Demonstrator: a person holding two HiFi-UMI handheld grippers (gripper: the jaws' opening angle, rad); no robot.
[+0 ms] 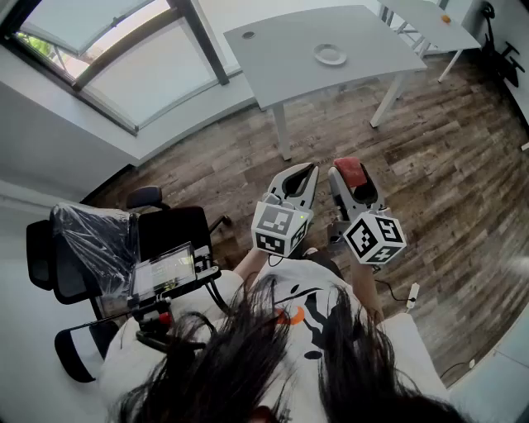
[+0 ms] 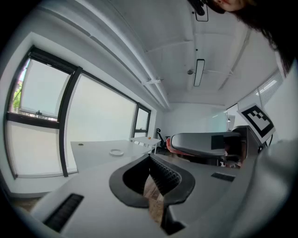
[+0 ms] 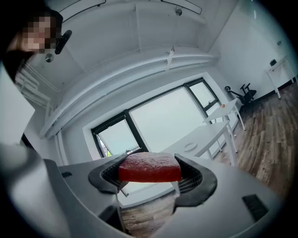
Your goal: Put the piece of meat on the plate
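A red slab of meat [image 3: 150,167] sits between the jaws of my right gripper [image 3: 150,175], which is shut on it; in the head view the meat [image 1: 350,172] shows at that gripper's [image 1: 353,177] tip. My left gripper [image 1: 302,177] is held beside it, shut and empty, its jaw tips meeting [image 2: 156,173]. The small white plate [image 1: 331,55] lies on a grey table [image 1: 281,49] far ahead across the wooden floor. That plate is also small and distant in the left gripper view [image 2: 116,152] and the right gripper view [image 3: 189,147]. Both grippers are held near my chest.
A black office chair [image 1: 169,234] and a plastic-wrapped chair [image 1: 91,248] stand at my left, with a small screen device [image 1: 162,273] in front of them. A second white table [image 1: 430,21] stands at the back right. Large windows [image 1: 99,58] line the left wall.
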